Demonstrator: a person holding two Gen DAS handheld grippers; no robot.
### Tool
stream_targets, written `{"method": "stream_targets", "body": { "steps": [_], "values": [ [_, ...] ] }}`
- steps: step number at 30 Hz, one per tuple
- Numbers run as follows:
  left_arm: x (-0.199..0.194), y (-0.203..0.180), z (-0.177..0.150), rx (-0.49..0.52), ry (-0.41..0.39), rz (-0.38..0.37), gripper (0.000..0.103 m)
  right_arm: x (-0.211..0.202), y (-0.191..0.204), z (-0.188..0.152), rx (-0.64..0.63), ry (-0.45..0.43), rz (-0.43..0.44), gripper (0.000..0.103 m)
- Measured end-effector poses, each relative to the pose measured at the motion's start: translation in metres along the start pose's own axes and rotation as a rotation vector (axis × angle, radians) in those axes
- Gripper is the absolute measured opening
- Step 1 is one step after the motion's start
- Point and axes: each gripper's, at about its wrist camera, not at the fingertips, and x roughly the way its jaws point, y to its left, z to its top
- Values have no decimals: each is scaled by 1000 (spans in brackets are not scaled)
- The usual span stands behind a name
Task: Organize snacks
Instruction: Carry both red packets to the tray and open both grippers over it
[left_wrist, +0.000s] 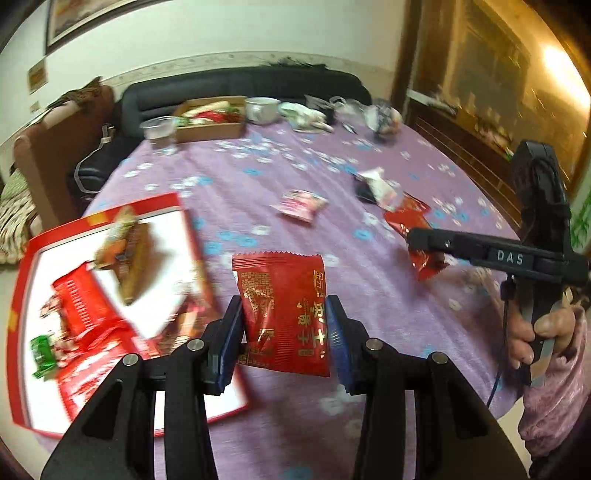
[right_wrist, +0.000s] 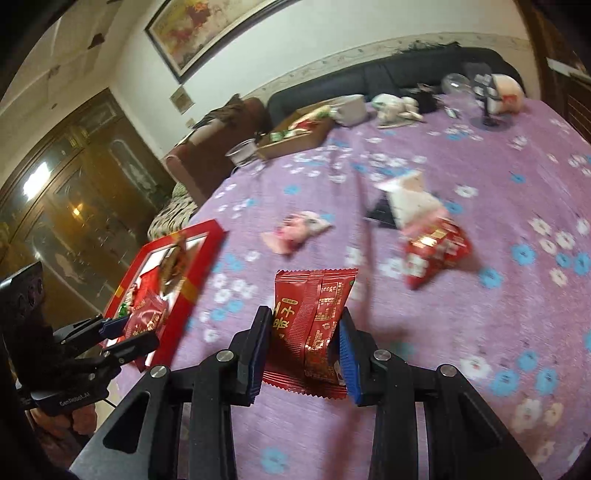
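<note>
While each gripper pinches a red packet, the left gripper (left_wrist: 284, 332) on its red snack packet (left_wrist: 284, 310) and the right gripper (right_wrist: 303, 350) on a second red packet (right_wrist: 314, 328), either packet could slip short of the red tray (left_wrist: 22, 295) at nine o'clock.

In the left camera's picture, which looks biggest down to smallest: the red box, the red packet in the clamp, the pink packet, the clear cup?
1. Red box
2. Red packet, though nearness to the camera enlarges it
3. Pink packet and clear cup look about alike; the cup sits farther off, so no ranking.
</note>
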Motion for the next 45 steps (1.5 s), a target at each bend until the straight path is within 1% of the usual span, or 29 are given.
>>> {"method": "stream_targets", "body": {
  "steps": [5,13,17,19,22,24,28,30,32,35,37,38,39,41,43,44,45],
  "values": [
    [-13,44,-7,-82,-34,48,41,28,42,10,-37,27,44,35],
    [-31,124,-21,-212,-83,171,41,79,125,27,-117,73,147,35],
    [-37,153,-25,-243,-97,225,41,109,166,42,-129,84,222,35],
    [-36,165,-25,-254,-94,239,41,124,183,48,-130,92,249,35],
    [-31,180,-22,-259,-92,260,42,148,207,53,-122,104,281,35],
    [-26,187,-20,-260,-84,267,41,164,221,54,-115,107,286,35],
    [-7,198,-14,-241,-52,296,42,186,229,52,-116,113,300,35],
    [0,200,-14,-232,-38,306,42,195,230,51,-125,121,292,35],
    [9,199,-12,-215,-22,325,43,202,225,50,-122,129,291,37],
    [19,200,-9,-219,-10,361,46,210,206,50,-97,167,303,37],
    [22,199,-7,-220,-14,385,52,211,194,53,-55,169,321,36],
    [22,199,-8,-223,-16,393,54,208,186,56,-20,158,332,39],
    [21,198,-8,-226,-19,403,58,206,181,57,-5,146,336,40],
    [17,194,-9,-227,-33,423,60,201,172,59,22,109,326,41],
    [9,188,-11,-214,-43,468,66,198,165,59,43,84,337,42],
    [7,186,-11,-214,-44,482,68,197,163,60,52,69,342,43],
    [2,183,-12,-219,-45,494,72,196,160,62,58,51,345,45]
  ]
}}
